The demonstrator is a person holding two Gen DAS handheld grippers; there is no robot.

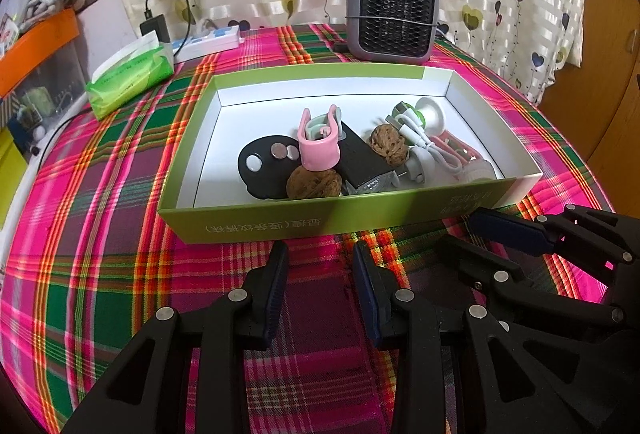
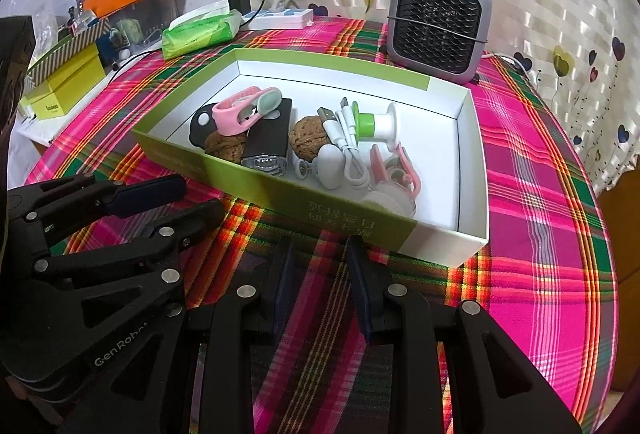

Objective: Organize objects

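Inside one green box (image 1: pixel 256 224) — two walnuts (image 1: pixel 314 185), two pink clips (image 1: pixel 319 143); left gripper (image 1: pixel 320 254) and right gripper (image 2: pixel 320 248) — both parted, empty.

The left black plastic two-finger tool (image 1: pixel 320 254) and its right twin (image 2: pixel 320 250) are fitted with dark blue pads, silver round rivets and cut-out linkages; white "GenRobot" lettering is printed.

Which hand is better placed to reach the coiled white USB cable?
Probably the right. The coiled white USB cable lies in the green cardboard box's right half, nearer the empty, open right gripper than the left gripper.
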